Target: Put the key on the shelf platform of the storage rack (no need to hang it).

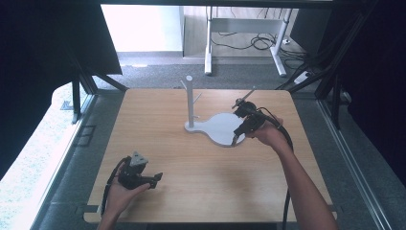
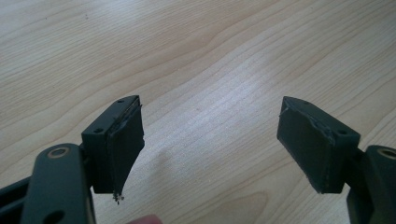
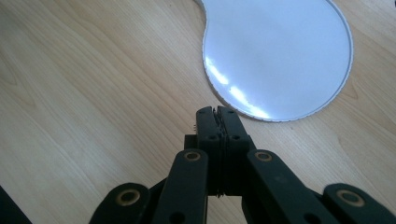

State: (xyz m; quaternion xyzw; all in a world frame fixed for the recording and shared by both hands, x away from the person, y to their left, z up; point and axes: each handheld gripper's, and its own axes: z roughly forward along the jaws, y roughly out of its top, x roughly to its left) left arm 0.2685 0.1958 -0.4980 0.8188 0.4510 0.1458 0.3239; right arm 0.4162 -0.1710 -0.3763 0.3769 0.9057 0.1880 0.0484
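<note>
Here, on the pale wooden table, a white stand: flat rounded base plate with an upright post at its far left end, short pegs branching off the post. Right gripper held in the right hand just at the near right rim of the base plate, tips pointing down toward the tabletop. Jaws pressed together with nothing between them, seen plainly in the right gripper view, tips hovering over bare wood right beside the plate's curved edge, not touching it as far as can be told. Black cable trailing back along the forearm.

Left gripper low at the near left of the table, well apart from the stand, cradled in the left hand with the grey three-cornered plate on top. Jaws spread wide in the left gripper view, dark pads facing each other across empty wood grain, nothing gripped.

Beyond the table, grey carpet, and the white legs of another desk with cables on the floor.
</note>
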